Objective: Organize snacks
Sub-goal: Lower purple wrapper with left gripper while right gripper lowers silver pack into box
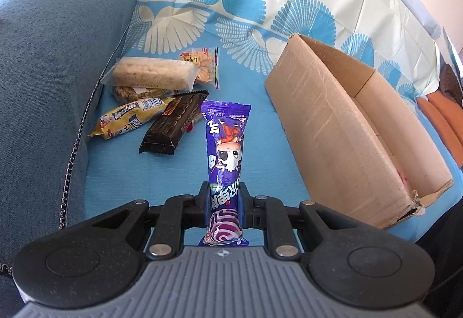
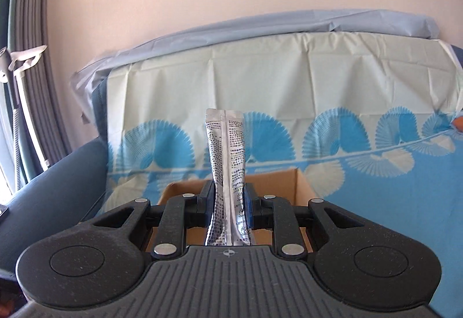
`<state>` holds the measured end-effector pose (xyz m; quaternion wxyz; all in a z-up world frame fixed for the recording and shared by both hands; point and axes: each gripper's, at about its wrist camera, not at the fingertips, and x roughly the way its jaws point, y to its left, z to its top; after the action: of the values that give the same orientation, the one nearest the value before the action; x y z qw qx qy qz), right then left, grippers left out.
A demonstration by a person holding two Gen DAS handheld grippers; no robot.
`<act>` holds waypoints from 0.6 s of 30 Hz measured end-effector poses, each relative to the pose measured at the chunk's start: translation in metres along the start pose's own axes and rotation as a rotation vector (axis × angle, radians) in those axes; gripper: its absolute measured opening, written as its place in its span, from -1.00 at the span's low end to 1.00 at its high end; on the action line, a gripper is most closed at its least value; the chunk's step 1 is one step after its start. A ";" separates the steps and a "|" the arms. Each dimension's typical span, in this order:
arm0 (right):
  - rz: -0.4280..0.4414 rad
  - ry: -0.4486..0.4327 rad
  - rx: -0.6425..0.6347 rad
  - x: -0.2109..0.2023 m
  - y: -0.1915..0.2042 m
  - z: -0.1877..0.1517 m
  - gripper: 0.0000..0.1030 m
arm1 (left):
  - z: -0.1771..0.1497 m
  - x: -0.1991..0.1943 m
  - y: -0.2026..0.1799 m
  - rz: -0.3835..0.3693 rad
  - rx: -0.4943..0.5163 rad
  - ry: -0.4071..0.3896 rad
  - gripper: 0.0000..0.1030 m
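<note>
My left gripper (image 1: 225, 198) is shut on a purple candy packet (image 1: 225, 138) that sticks out forward above the blue cloth. Left of it lies a pile of snacks: a dark chocolate bar (image 1: 173, 123), a yellow Alpenliebe packet (image 1: 130, 117), a clear-wrapped wafer bar (image 1: 152, 73) and a cookie bag (image 1: 204, 65). An open cardboard box (image 1: 332, 127) stands to the right. My right gripper (image 2: 228, 202) is shut on a silver sachet (image 2: 227, 150) held upright, over the near part of the cardboard box (image 2: 301, 185).
A blue sofa arm (image 1: 58, 57) rises on the left. The patterned blue-and-cream cloth (image 2: 318, 92) covers the seat and backrest. An orange cushion (image 1: 442, 115) lies beyond the box. Grey curtains (image 2: 29, 57) hang at the left of the right wrist view.
</note>
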<state>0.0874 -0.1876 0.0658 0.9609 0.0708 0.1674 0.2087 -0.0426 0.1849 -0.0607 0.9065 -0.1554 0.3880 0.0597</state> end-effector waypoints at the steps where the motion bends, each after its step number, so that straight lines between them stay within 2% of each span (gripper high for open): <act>1: -0.004 -0.005 0.016 0.001 -0.008 0.000 -0.57 | 0.000 0.001 -0.001 0.005 0.001 0.000 -0.63; 4: -0.011 -0.005 0.066 0.003 -0.025 -0.002 -0.57 | 0.000 0.003 -0.004 0.013 0.003 0.001 -0.63; 11: 0.017 -0.034 -0.016 -0.007 -0.023 -0.012 -0.57 | 0.000 0.009 -0.013 0.044 0.033 0.009 -0.63; 18: 0.016 -0.051 0.018 -0.010 -0.030 -0.011 -0.57 | -0.002 0.011 -0.020 0.075 0.085 0.013 -0.63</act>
<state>0.0865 -0.2185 0.0523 0.9626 0.0862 0.1441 0.2127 -0.0318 0.1655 -0.0655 0.9069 -0.1023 0.4015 0.0763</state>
